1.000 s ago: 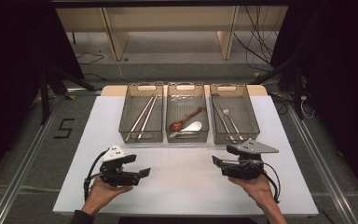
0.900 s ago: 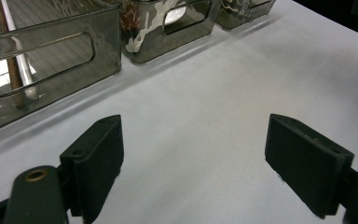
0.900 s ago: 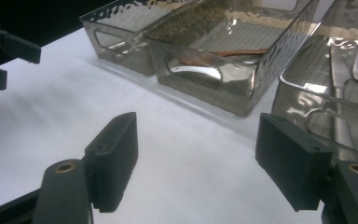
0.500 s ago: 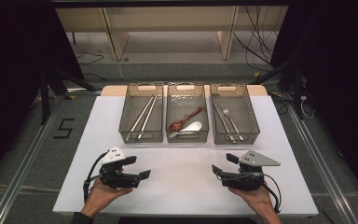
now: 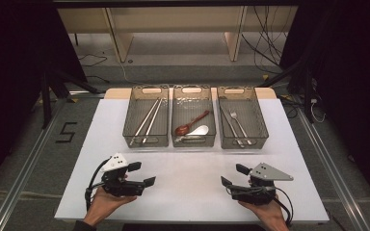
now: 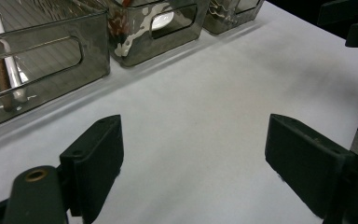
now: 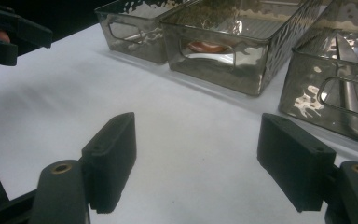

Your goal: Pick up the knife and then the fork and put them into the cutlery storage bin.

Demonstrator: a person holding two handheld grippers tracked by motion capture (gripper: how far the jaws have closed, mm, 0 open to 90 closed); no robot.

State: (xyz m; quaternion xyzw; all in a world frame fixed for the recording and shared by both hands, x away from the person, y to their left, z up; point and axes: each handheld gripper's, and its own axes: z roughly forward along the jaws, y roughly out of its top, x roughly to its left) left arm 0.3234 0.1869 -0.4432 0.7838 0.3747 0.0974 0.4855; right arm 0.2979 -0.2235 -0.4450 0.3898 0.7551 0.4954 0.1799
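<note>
Three smoky clear bins stand in a row at the far side of the white table. The left bin holds chopsticks. In the middle bin lie a red-brown spoon and a white spoon. The right bin holds a fork and a knife. My left gripper rests low at the near left, open, with bare table between its jaws. My right gripper sits at the near right, also open and holding nothing.
A black number five is marked on the floor left of the table. Wooden furniture legs and cables lie beyond the far edge. Metal rails run along both sides of the table.
Both hands have drawn back toward the near edge of the table. The right gripper moved farthest. Both stay open.
</note>
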